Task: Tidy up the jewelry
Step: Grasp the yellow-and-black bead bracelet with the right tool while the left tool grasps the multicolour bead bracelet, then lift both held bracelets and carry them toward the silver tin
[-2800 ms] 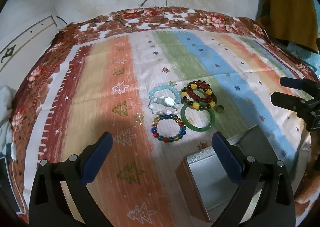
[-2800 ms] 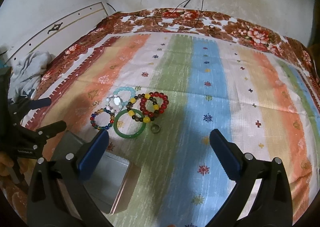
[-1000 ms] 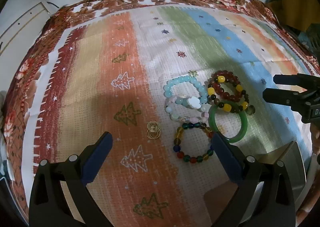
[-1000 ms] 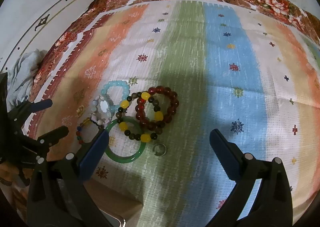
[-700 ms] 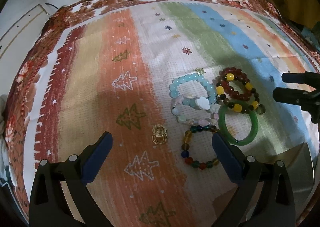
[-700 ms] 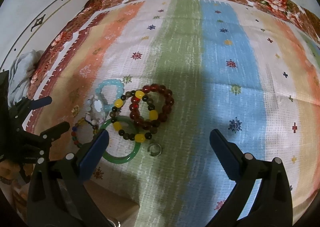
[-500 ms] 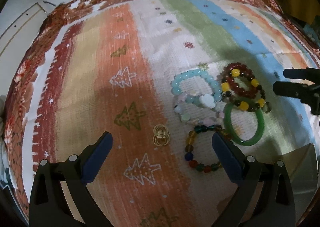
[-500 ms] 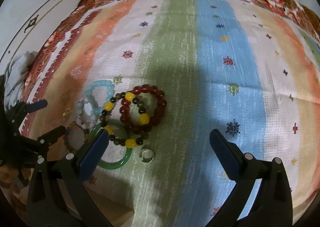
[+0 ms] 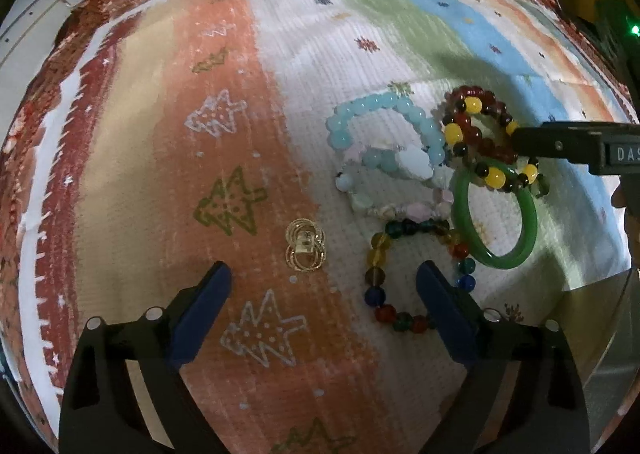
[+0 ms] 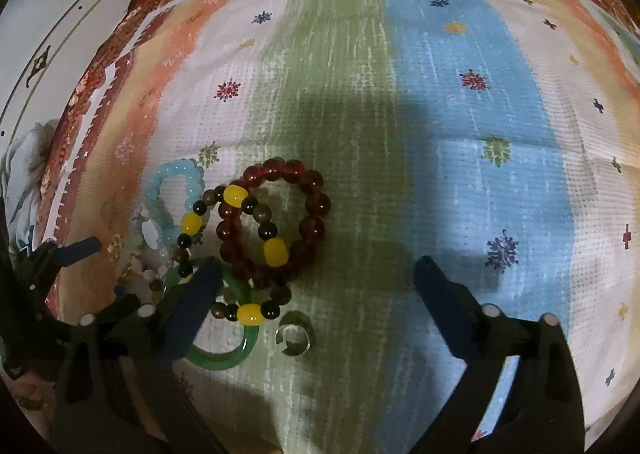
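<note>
A cluster of jewelry lies on the striped cloth. In the left wrist view I see gold earrings, a multicolour bead bracelet, a green bangle, a light-blue bead bracelet, a pastel stone bracelet and a dark red bracelet with a yellow-and-dark bead bracelet across it. My left gripper is open, just short of the earrings. My right gripper is open, low over the dark red bracelet, the yellow-and-dark bracelet, the green bangle and a silver ring.
A metal tin stands at the right edge of the left wrist view. The striped cloth has a floral border; white wall and a grey cloth bundle lie beyond its left edge.
Both grippers have moved down and closer to the jewelry, which now looks larger. The right gripper has shifted left over the red bracelet. Both stay open.
</note>
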A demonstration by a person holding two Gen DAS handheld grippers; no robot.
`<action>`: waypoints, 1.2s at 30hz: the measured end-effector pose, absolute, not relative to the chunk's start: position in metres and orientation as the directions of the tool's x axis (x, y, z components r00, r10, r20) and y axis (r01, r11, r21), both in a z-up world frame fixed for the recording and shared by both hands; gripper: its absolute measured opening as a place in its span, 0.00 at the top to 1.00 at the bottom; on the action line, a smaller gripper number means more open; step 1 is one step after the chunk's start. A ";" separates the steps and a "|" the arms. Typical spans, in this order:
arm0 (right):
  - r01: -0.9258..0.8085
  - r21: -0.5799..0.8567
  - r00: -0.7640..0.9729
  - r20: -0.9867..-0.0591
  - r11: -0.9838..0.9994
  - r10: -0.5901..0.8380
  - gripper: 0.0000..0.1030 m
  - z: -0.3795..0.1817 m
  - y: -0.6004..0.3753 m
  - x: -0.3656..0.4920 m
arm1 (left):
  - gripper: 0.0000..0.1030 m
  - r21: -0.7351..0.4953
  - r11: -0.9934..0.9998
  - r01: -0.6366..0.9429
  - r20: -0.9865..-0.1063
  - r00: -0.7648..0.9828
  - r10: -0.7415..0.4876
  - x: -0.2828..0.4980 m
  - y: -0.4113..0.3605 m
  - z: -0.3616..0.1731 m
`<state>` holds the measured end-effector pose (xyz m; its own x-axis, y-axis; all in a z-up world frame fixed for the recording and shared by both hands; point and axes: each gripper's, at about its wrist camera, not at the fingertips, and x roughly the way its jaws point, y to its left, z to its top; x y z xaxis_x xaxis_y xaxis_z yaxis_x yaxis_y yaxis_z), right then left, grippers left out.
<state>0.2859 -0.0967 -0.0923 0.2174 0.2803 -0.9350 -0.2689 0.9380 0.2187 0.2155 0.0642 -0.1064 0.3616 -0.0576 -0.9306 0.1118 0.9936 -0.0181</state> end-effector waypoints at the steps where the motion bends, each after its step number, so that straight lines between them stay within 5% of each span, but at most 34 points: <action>1: -0.270 0.219 0.218 -0.935 0.938 0.281 0.13 -0.092 -0.096 0.286 | 0.11 -0.012 0.993 0.119 -0.929 0.366 -0.055 0.217 0.064 -0.108; 4: -0.273 0.221 0.216 -0.934 0.936 0.284 0.28 -0.092 -0.095 0.287 | 0.12 -0.014 0.992 0.128 -0.929 0.364 -0.060 0.220 0.065 -0.110; 10: -0.286 0.266 0.168 -0.932 0.920 0.322 0.54 -0.092 -0.091 0.285 | 0.33 -0.009 0.990 0.141 -0.925 0.375 -0.062 0.218 0.063 -0.107; 13: -0.273 0.326 0.123 -0.921 0.905 0.369 0.71 -0.094 -0.092 0.284 | 0.54 -0.010 0.990 0.143 -0.926 0.372 -0.063 0.217 0.061 -0.104; 15: -0.262 0.349 0.103 -0.917 0.900 0.386 0.75 -0.096 -0.093 0.284 | 0.70 -0.013 0.989 0.148 -0.927 0.369 -0.068 0.217 0.060 -0.103; 18: -0.269 0.345 0.105 -0.917 0.899 0.384 0.76 -0.095 -0.092 0.282 | 0.80 -0.011 0.987 0.163 -0.927 0.368 -0.071 0.215 0.056 -0.103; 20: -0.272 0.342 0.109 -0.918 0.900 0.382 0.77 -0.092 -0.093 0.281 | 0.81 -0.018 0.987 0.162 -0.927 0.366 -0.077 0.215 0.057 -0.102; 22: -0.277 0.336 0.119 -0.918 0.900 0.379 0.89 -0.088 -0.094 0.281 | 0.82 -0.039 0.988 0.152 -0.927 0.362 -0.093 0.215 0.060 -0.099; 36: -0.338 0.359 0.177 -0.884 0.870 0.434 0.89 -0.053 -0.089 0.268 | 0.82 -0.087 0.989 0.120 -0.895 0.426 -0.131 0.203 0.072 -0.066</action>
